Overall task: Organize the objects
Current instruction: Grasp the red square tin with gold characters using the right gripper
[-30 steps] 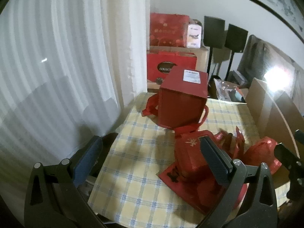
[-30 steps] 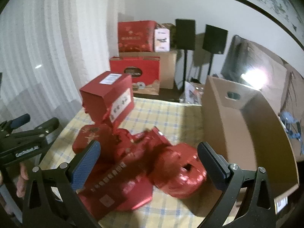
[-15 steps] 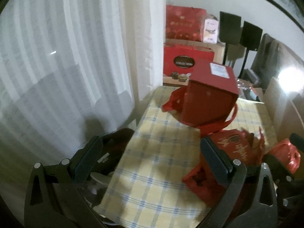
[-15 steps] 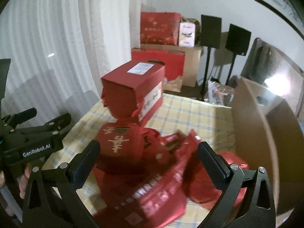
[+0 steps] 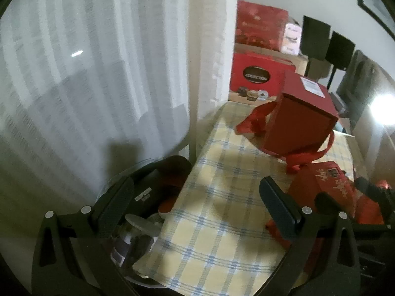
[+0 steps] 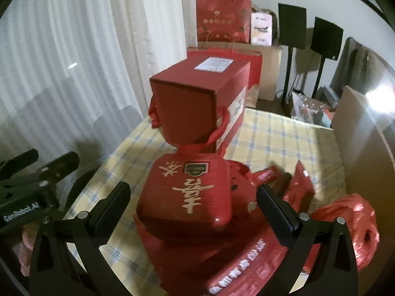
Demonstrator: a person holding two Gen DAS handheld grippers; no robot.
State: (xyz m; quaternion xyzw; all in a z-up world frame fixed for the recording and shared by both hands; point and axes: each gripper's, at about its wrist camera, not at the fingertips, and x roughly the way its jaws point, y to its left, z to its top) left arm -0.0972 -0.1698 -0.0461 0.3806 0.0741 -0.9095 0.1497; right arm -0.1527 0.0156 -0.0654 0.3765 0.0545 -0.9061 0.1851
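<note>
Both hand-held grippers, left [image 5: 197, 204] and right [image 6: 193, 203], are spread wide and hold nothing. All the red boxes [image 6: 187, 197] (at least 2) wait on the worktop [image 5: 217, 197]; sorting looks barely begun.

dim room | glare [image 5: 385, 108] at right edge | soft motion blur | fisheye-bent, dark corners

cardboard box [image 6: 358, 133]: cut by right edge | flat packet [image 6: 246, 278]: print blurred
</note>
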